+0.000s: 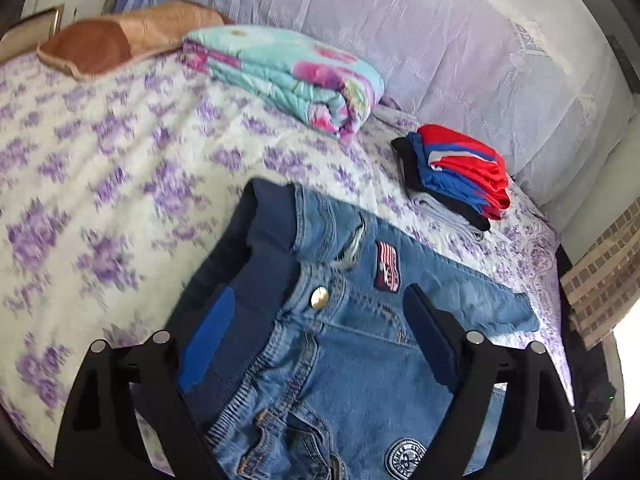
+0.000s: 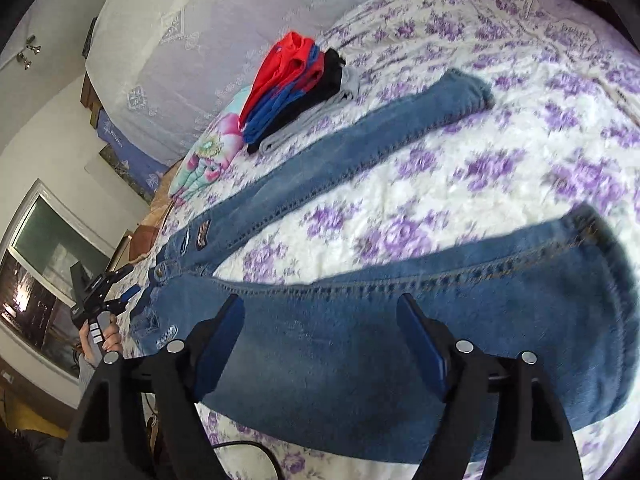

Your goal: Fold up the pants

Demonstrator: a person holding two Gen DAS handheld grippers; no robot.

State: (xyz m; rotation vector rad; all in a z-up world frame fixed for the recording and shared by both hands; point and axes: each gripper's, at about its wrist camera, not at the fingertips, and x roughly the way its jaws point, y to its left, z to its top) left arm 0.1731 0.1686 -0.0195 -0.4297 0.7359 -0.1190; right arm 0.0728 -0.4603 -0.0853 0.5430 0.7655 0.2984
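Two grippers spread wide, left gripper (image 1: 320, 340) fingers astride jeans (image 1: 352, 320) waistband, right gripper (image 2: 320, 344) fingers astride near leg, folded clothes stack (image 2: 296, 92) beyond.

Both views hover close over jeans (image 1: 340, 340) — opposite ends.

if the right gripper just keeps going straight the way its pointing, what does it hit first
Most likely the jeans: the open right gripper points at the near leg, spread on the floral bedspread. Nothing else shows between the fingers, though the remaining gap is hard to judge.
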